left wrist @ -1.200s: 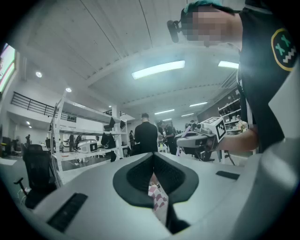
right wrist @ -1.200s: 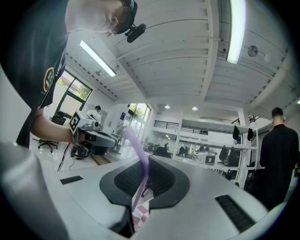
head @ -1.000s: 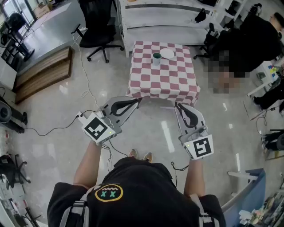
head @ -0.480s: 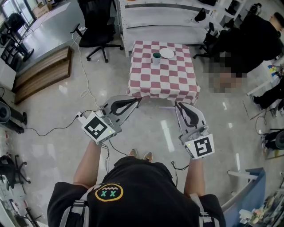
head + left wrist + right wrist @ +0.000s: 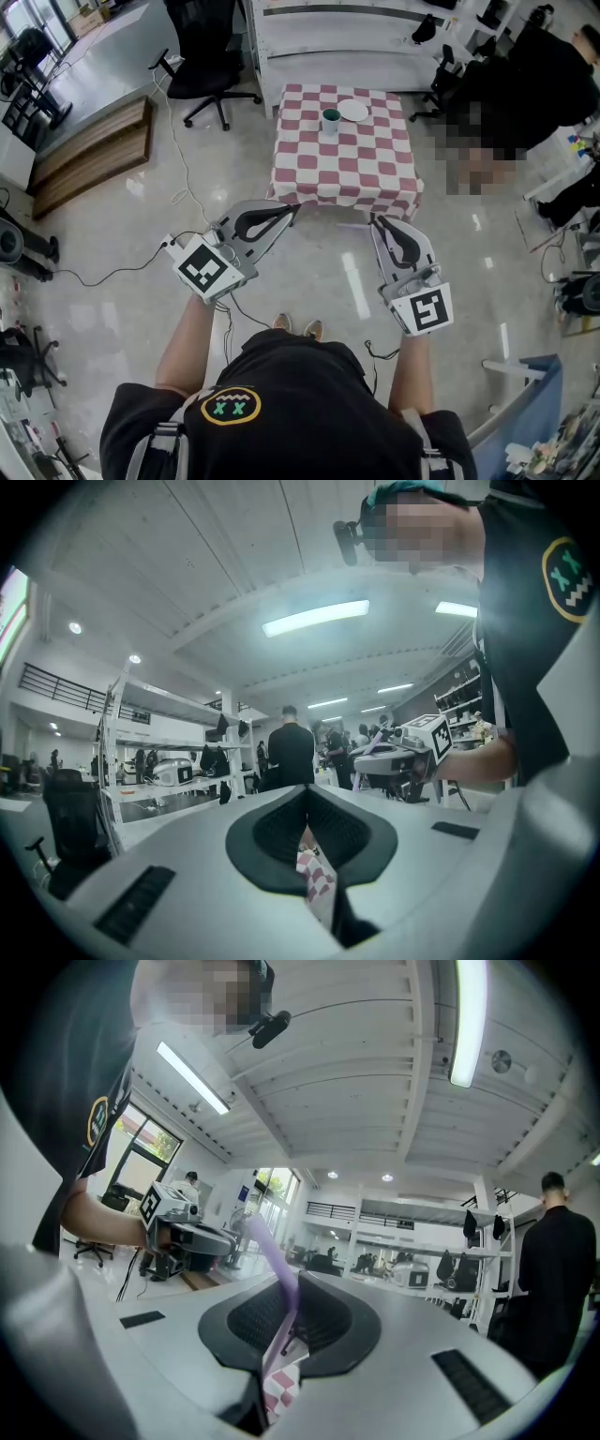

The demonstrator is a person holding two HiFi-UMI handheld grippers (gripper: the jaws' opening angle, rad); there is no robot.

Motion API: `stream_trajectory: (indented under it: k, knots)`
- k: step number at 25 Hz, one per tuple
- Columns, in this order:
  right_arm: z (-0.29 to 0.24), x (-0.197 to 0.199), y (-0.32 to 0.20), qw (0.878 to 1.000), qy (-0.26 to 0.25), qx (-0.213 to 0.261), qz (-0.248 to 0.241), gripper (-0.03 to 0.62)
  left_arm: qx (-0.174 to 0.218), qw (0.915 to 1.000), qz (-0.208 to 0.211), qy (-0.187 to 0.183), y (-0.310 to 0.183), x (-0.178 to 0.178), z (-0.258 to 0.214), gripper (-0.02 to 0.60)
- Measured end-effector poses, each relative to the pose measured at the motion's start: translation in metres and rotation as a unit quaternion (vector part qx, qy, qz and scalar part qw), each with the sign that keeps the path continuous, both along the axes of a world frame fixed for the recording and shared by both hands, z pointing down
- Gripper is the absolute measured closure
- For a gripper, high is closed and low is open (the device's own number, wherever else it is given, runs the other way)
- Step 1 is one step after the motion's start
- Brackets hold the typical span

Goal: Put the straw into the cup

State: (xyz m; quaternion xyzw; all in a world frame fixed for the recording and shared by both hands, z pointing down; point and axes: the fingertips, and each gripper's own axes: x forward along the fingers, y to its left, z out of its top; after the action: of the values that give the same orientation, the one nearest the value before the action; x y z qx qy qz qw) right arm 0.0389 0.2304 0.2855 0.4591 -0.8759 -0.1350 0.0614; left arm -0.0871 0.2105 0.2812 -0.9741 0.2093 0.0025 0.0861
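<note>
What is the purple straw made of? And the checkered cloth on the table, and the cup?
The straw looks like thin plastic: smooth, pale purple and slightly see-through. The cloth hangs softly over the table's edges, so it is probably fabric, or maybe vinyl; it is too far away to tell which. The cup looks stiff and dark green at the top, perhaps plastic or ceramic, but it is too small to be sure.

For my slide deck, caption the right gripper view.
Right gripper shut on a purple straw, left gripper beyond it, checked tablecloth glimpsed below the jaws.
</note>
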Motion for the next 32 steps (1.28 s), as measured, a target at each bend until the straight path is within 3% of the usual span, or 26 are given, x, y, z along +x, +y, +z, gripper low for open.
stream_trajectory:
  k: [21,32]
  knots:
    - [0.004,0.04,0.008,1.0,-0.005,0.005,-0.028,0.536,0.001,0.9996,-0.027,-0.011,0.014,0.044,0.005,0.563]
    - [0.013,0.057,-0.032,1.0,-0.001,0.004,-0.031,0.536,-0.002,0.9995,-0.029,-0.012,-0.025,0.061,0.012,0.563]
